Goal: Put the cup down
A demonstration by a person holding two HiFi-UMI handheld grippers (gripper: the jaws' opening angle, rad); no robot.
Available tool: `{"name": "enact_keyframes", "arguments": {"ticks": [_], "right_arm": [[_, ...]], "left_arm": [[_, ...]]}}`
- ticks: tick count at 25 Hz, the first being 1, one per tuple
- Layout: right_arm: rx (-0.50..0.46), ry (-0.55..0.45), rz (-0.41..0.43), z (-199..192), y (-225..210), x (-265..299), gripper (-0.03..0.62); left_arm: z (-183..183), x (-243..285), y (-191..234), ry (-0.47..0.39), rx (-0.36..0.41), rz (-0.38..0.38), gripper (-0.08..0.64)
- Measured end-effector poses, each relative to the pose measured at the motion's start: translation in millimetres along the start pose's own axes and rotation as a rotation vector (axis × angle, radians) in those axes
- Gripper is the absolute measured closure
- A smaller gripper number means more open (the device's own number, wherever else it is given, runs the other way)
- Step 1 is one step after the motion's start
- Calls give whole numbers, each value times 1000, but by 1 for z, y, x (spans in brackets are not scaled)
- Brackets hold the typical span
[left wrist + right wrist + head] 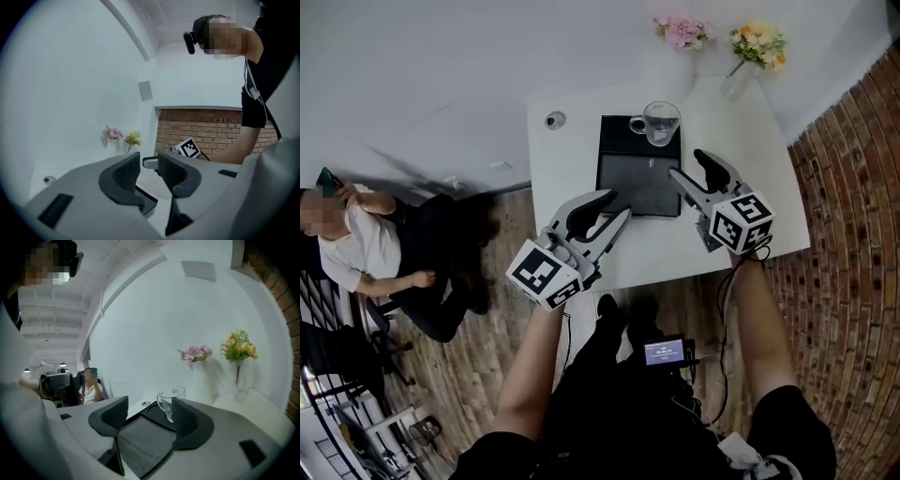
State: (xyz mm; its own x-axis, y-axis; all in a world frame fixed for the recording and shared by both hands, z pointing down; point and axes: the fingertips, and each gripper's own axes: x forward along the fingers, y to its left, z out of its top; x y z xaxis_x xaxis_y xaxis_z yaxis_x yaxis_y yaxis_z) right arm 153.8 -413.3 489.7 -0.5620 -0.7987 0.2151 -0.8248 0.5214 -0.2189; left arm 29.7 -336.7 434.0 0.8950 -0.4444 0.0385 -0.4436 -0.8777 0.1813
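Observation:
A clear glass cup (659, 122) with a handle stands upright at the far end of a black tray (637, 178) on the white table (572, 178). My right gripper (687, 165) hovers over the tray's right edge, short of the cup, jaws apart with nothing between them. In the right gripper view the cup (169, 401) stands beyond the gripper (150, 411), partly hidden by the right jaw, and the tray (145, 439) lies below. My left gripper (619, 204) is at the tray's near left corner, also open and empty (148, 171).
Two vases stand at the table's far edge, one with pink flowers (682, 33) and one with yellow flowers (757, 42). A small round fitting (555, 119) sits at the far left of the table. A brick wall (853, 234) runs along the right. A person (366, 244) sits on the left.

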Motion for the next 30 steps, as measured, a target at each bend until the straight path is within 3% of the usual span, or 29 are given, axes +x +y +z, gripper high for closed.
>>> {"name": "enact_keyframes", "arguments": {"ticks": [9, 16, 30], "right_arm": [[-48, -38, 26, 25, 54, -23, 374], [-119, -21, 41, 29, 94, -41, 482], [-100, -92, 10, 43, 137, -73, 554]], "left_arm": [[10, -11, -12, -10, 3, -16, 446], [17, -27, -14, -8, 15, -22, 446], [23, -54, -38, 1, 34, -62, 449]]}}
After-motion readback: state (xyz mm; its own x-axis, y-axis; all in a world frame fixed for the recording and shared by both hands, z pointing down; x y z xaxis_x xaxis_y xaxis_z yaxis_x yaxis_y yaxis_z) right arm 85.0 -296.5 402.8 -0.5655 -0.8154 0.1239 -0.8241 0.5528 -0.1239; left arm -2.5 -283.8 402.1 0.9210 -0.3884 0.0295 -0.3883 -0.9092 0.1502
